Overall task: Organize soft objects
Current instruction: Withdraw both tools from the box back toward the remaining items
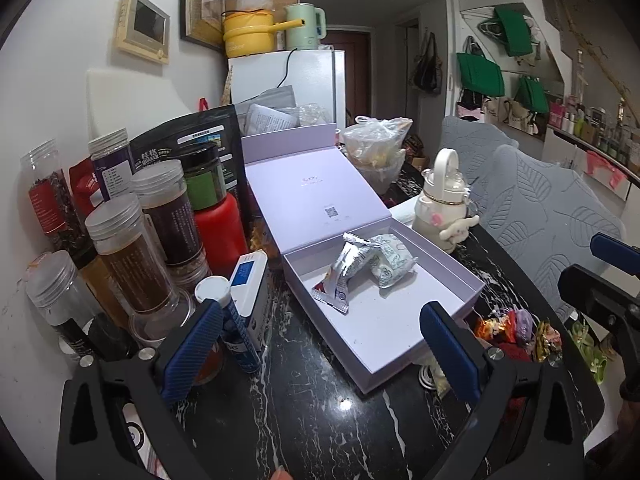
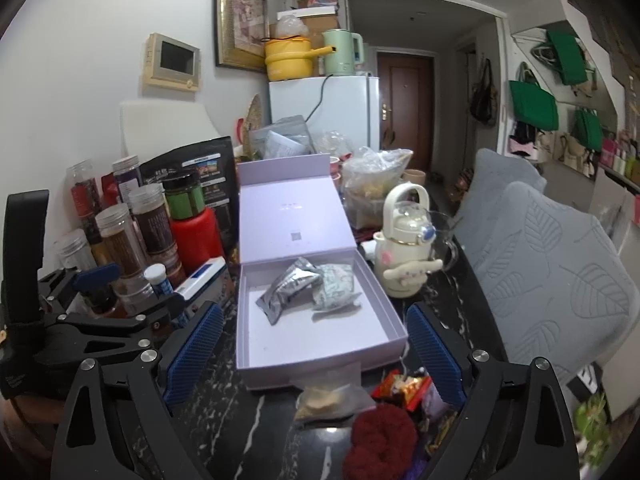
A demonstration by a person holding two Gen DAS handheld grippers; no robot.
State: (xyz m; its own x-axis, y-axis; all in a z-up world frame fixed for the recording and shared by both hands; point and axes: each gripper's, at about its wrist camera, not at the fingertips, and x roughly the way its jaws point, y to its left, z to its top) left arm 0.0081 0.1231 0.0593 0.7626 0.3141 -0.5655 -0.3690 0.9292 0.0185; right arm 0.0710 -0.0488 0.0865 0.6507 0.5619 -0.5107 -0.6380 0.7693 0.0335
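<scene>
An open lilac box (image 1: 436, 344) (image 2: 320, 360) sits on the black marble table, lid up. Inside lie a silver foil packet (image 1: 348, 270) (image 2: 286, 290) and a pale patterned packet (image 1: 394, 260) (image 2: 334, 288). My left gripper (image 1: 320, 344) is open and empty, hovering before the box's near left corner. My right gripper (image 2: 314, 350) is open and empty, just before the box's front wall. Below it lie a clear pouch (image 2: 332, 398), a dark red scrunchie (image 2: 380, 440) and colourful wrapped sweets (image 2: 406, 390). The sweets also show in the left wrist view (image 1: 516, 326), right of the box.
Jars, bottles and a red flask (image 1: 220, 232) crowd the table's left side. A blue-and-white tube (image 1: 230, 320) and a small carton (image 1: 250, 284) stand near the left gripper. A cream character bottle (image 2: 404, 248) stands right of the box. Grey cushioned chairs (image 2: 560, 280) are at right.
</scene>
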